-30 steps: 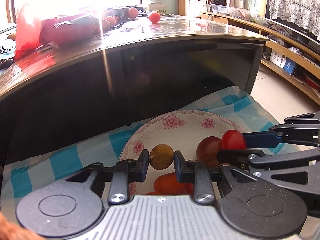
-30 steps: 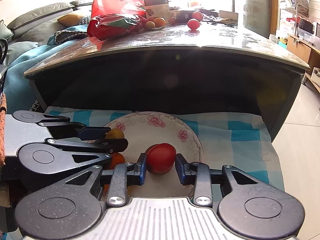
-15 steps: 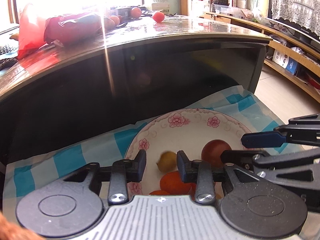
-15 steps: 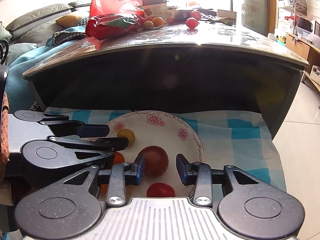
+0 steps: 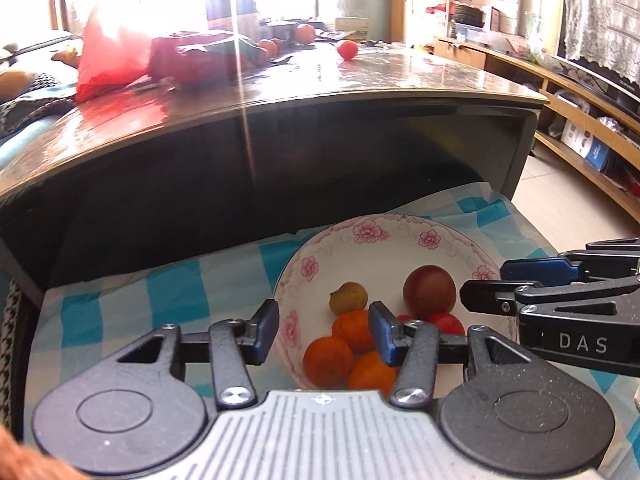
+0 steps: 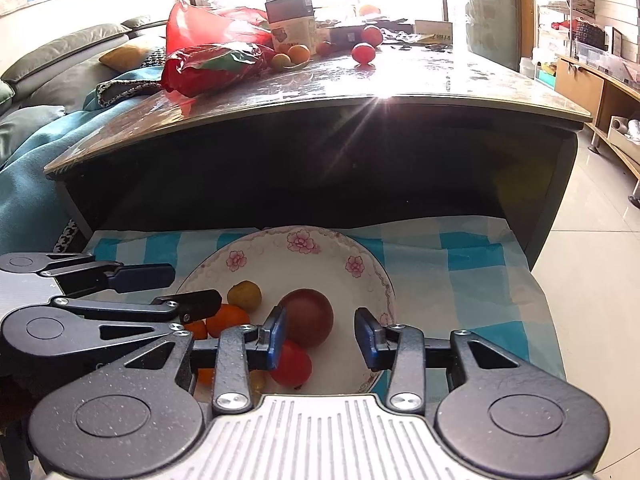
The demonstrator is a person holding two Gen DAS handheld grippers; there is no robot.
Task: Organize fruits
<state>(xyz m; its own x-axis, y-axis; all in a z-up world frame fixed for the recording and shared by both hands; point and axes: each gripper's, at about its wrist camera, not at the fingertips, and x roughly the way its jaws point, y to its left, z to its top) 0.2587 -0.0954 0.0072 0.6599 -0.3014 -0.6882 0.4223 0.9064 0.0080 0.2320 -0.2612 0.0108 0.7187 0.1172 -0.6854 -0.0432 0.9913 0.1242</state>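
Note:
A floral bowl (image 5: 368, 236) (image 6: 300, 240) sits on a blue-checked cloth and holds all the fruit. In it lie a yellow-brown fruit (image 5: 348, 298) (image 6: 245, 295), a dark red fruit (image 5: 429, 293) (image 6: 310, 316), a red tomato (image 6: 294, 364) and three oranges (image 5: 326, 360). My left gripper (image 5: 323, 332) (image 6: 188, 290) hovers over the bowl's left rim. Its jaws are opening and grip nothing. Over the bowl's right half, my right gripper (image 6: 320, 336) (image 5: 492, 284) is open, with the dark red fruit and tomato lying loose below its fingers.
Behind the bowl rises a dark table with a glossy top (image 5: 360, 80). On it are a red plastic bag (image 5: 116, 56), a box (image 6: 292, 20) and loose fruits (image 6: 363, 53). A sofa (image 6: 60, 52) stands at the left and low shelves (image 5: 580, 120) at the right.
The left gripper let go of the yellow-brown fruit, which dropped into the bowl, then widened and drew back. The right gripper released the red tomato, which now lies in the bowl.

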